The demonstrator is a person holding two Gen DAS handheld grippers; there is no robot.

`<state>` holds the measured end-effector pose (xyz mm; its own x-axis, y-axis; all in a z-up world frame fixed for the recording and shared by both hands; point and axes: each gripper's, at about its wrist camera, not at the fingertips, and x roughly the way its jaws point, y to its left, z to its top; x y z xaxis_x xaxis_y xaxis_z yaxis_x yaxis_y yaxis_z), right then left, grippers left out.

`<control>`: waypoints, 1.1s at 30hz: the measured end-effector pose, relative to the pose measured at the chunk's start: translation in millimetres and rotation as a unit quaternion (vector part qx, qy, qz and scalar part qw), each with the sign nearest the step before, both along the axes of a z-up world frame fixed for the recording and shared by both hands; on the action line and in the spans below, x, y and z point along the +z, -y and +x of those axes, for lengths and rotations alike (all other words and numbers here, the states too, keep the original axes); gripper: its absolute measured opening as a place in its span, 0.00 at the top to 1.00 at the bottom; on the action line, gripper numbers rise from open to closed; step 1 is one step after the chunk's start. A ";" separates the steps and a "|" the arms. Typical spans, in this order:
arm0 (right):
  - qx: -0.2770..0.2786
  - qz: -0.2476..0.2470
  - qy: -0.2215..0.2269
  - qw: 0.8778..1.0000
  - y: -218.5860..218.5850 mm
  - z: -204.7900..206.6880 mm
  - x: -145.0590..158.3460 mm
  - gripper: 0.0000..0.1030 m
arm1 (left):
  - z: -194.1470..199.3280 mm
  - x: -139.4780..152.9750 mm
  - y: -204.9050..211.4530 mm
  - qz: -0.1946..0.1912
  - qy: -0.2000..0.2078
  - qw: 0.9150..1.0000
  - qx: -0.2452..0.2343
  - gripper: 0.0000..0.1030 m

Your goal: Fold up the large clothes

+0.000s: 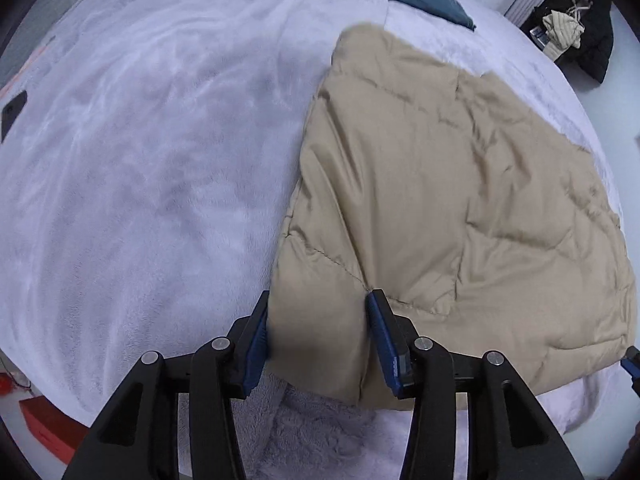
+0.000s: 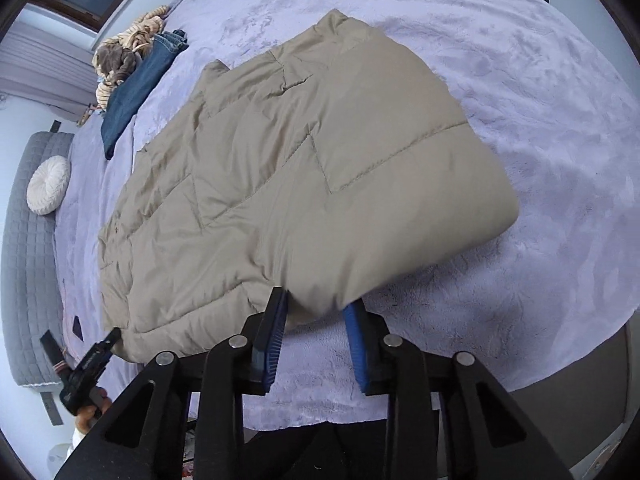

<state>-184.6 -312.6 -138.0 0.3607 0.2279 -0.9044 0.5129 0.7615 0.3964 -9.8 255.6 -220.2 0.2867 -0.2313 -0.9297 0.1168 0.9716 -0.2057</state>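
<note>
Tan coat (image 1: pixel 460 200) on the bed (image 1: pixel 160 160), one near corner inside each wide-apart gripper, left (image 1: pixel 318 316) and right (image 2: pixel 316 312).

Both views were lit evenly by soft, cool daylight; no harsh glare was seen. A pale bluish cast was given to the plush bedspread (image 1: pixel 140 160). Strong fisheye bending was shown, so the bed's edges were curved and dark corners were left around each round picture. Soft shadow was cast under the near edge of the tan quilted garment (image 2: pixel 280 184), where its fabric was smeared by motion blur between the blue finger pads (image 2: pixel 276 340). Similar blur was seen at the garment's far corner in the left wrist view.
</note>
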 end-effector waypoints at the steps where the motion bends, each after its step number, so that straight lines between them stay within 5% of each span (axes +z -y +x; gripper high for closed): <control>1: -0.004 0.000 0.002 1.000 -0.6 -0.4 1.1 0.72 | 1.4 -6.2 -0.8 -0.004 -0.008 1.000 0.000 0.53; 10: 0.017 -0.038 0.025 0.999 -28.3 6.9 18.4 0.73 | -4.9 17.3 -2.9 0.025 0.000 0.999 -0.023 0.51; 14: 0.015 -0.085 -0.010 0.996 -30.9 27.0 5.1 0.73 | -11.9 34.2 -11.2 0.020 -0.007 1.000 -0.016 0.51; 18: -0.008 -0.054 -0.060 0.997 -18.5 32.9 -15.9 0.73 | -17.6 50.0 -14.6 0.019 -0.012 1.000 -0.011 0.51; 23: 0.017 -0.033 -0.057 0.998 -23.8 43.4 -8.6 0.72 | -13.8 66.3 -5.2 0.025 -0.013 1.000 -0.007 0.51; 25: 0.031 -0.021 -0.053 0.998 -27.4 50.4 -3.8 0.72 | -10.2 72.7 2.7 0.025 -0.014 1.000 -0.005 0.29; 26: 0.038 -0.017 -0.050 0.998 -29.8 54.0 -1.3 0.72 | -8.9 76.7 6.4 0.027 -0.009 1.000 -0.003 0.05; 33: 0.097 -0.001 -0.041 0.994 -46.3 80.0 11.3 0.65 | -3.5 102.9 35.2 0.034 0.013 0.999 0.006 0.00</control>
